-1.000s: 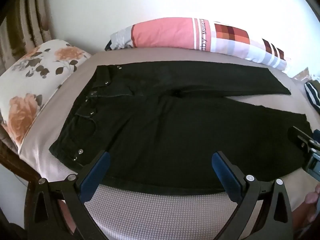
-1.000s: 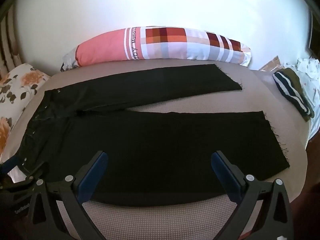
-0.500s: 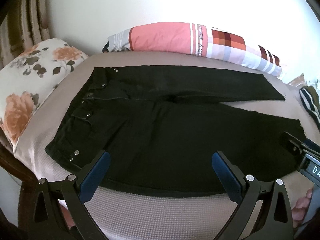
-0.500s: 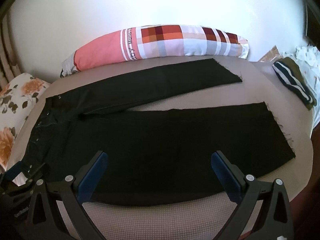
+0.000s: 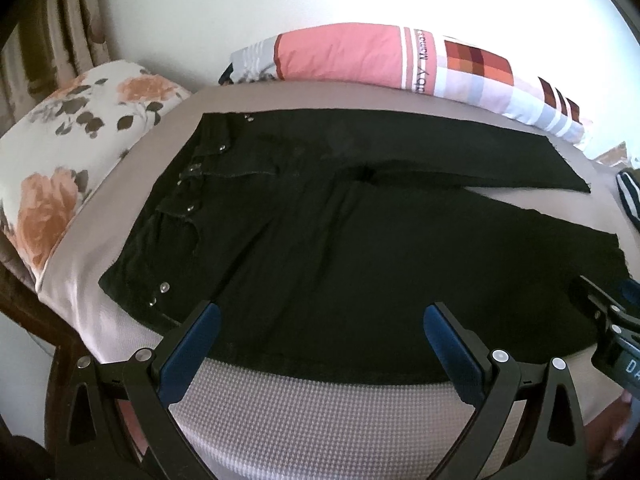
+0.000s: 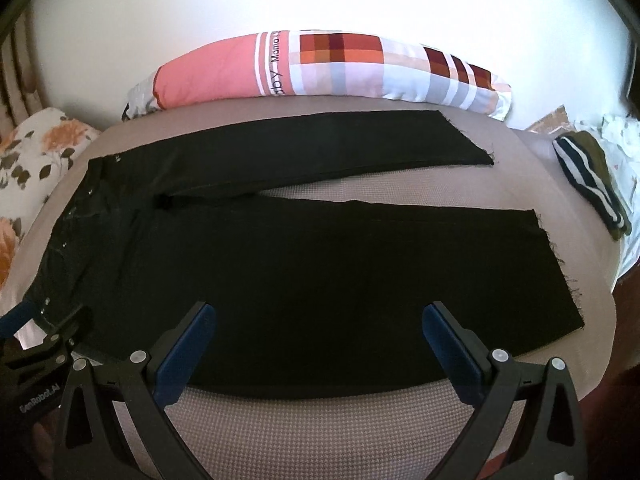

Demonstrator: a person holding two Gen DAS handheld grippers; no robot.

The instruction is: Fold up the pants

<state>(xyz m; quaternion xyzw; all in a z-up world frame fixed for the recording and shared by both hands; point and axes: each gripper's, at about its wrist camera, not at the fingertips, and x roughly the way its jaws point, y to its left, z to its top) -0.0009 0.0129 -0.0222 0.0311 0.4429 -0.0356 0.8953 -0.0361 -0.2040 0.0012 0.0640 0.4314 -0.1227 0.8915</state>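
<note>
**Both grippers lowered toward the near trouser leg**

Since a second ago I have brought both tools closer to the pair of black denim pants (image 5: 320,240); it fills more of each view. It lies spread flat on the taupe bed sheet (image 6: 320,420), two legs parted in a V so each can be folded over. My left gripper (image 5: 320,320) and right gripper (image 6: 318,320) hang over the pants' near edge, jaws wide apart, holding nothing. Beyond the pants: one pink checked bolster (image 6: 320,68); beside the waistband, one floral pillow (image 5: 80,160).
</note>
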